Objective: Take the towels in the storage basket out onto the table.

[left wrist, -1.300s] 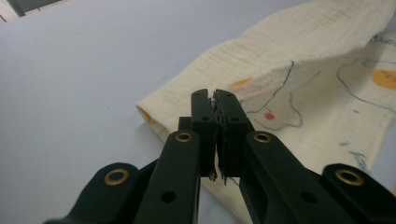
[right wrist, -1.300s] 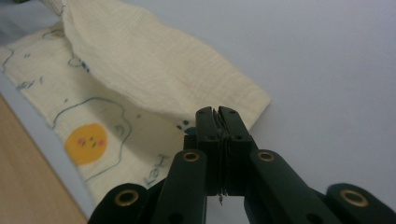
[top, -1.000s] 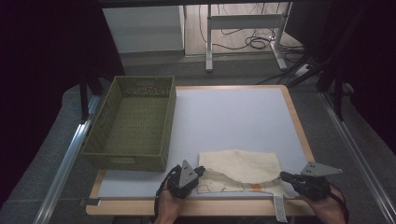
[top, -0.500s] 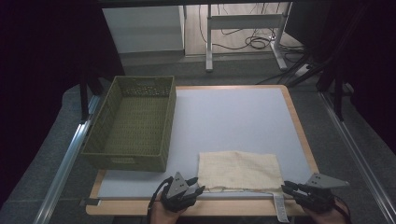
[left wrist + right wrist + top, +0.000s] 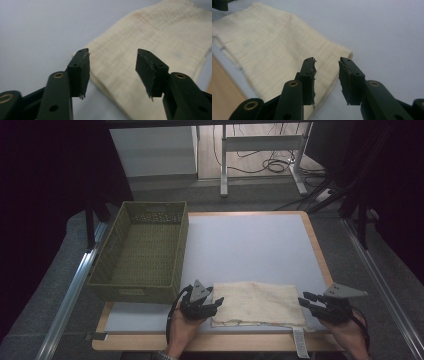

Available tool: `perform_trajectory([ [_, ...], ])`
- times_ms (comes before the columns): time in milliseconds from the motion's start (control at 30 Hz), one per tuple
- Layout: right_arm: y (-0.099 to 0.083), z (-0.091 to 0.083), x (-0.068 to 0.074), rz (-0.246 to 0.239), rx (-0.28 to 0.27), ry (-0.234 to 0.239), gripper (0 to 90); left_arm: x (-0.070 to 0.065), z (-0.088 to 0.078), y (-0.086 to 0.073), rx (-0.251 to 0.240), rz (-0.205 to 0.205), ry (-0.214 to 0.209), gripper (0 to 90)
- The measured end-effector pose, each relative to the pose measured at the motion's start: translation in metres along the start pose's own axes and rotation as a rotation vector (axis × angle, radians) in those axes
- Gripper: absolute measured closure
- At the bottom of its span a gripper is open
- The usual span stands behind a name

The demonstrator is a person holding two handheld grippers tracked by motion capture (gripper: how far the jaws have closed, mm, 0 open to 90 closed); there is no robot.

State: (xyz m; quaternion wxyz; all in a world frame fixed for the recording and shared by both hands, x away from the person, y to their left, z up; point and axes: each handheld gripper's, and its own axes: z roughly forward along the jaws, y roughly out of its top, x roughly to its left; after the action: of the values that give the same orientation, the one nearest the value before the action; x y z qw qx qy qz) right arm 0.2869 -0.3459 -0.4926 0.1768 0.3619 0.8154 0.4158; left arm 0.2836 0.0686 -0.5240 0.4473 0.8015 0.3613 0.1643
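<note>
A cream cloth [image 5: 257, 303] lies folded into a flat rectangle near the front edge of the white table top [image 5: 250, 245]. My left gripper [image 5: 215, 301] rests at the cloth's left end, and its jaws have just been opening. In the left gripper view the left gripper [image 5: 112, 67] stands open over the cloth [image 5: 155, 37], with no pad pressing on it. My right gripper [image 5: 304, 299] sits at the cloth's right end, its jaws also just opening. In the right gripper view the right gripper [image 5: 327, 72] is open just above the edge of the cloth [image 5: 267, 42].
An empty green woven basket [image 5: 142, 252] stands on the left of the table, close to my left hand. A wooden rim [image 5: 320, 255] borders the white top. A white tag [image 5: 300, 342] hangs over the front edge. Metal rails run along both sides.
Both grippers were shut at the cloth's front corners; they have let go and opened. The rumpled cloth now lies flat and squared. Both hands shifted back, then forward to the cloth's ends.
</note>
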Motion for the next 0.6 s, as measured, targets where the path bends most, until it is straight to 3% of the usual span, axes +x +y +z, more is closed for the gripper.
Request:
perform_trajectory([
  [167,0.020,0.026,-0.014,-0.011,0.020,-0.021,65.5,0.017,0.017,0.014,0.022,-0.033,0.058,50.6],
  [333,0.026,0.048,-0.026,-0.003,0.056,-0.024,62.7,0.030,0.030,0.013,0.069,-0.084,0.095,52.2],
  [433,0.018,0.058,-0.030,0.000,0.084,-0.013,61.3,0.034,0.036,0.010,0.098,-0.090,0.130,47.3],
  [600,0.012,0.062,-0.030,-0.005,0.116,-0.002,66.3,0.033,0.042,0.008,0.127,-0.064,0.127,47.5],
])
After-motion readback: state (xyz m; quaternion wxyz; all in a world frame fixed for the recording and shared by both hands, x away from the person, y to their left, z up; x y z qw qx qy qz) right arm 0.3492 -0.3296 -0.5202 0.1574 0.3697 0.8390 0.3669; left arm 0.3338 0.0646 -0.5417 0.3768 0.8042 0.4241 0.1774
